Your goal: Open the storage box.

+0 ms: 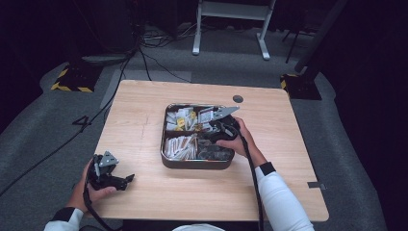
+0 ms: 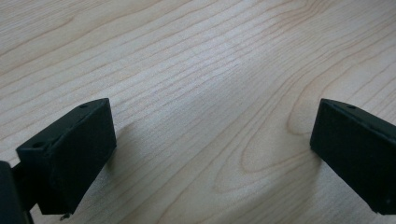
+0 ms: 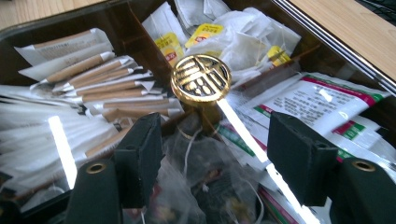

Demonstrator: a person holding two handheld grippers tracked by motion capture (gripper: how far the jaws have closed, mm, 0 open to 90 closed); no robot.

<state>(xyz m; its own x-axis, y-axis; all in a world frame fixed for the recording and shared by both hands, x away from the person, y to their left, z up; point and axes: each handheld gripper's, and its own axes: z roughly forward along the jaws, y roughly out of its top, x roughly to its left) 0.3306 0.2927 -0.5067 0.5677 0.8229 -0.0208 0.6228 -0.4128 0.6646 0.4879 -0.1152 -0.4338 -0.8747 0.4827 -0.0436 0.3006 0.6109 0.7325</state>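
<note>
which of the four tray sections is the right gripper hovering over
The near-right section of the tray, with clear mesh tea bags. The right gripper hangs open above it; the others hold paper sachets and sticks.

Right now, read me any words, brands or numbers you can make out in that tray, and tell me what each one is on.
None can be read.
Gold knob at the middle of the tray: an openwork emblem, not legible as text.
White sachets with red and green bands: small print, too blurred.
Yellow tea bag tags: red mark, too small.
Paper stick packets: faint print, unreadable.
</note>
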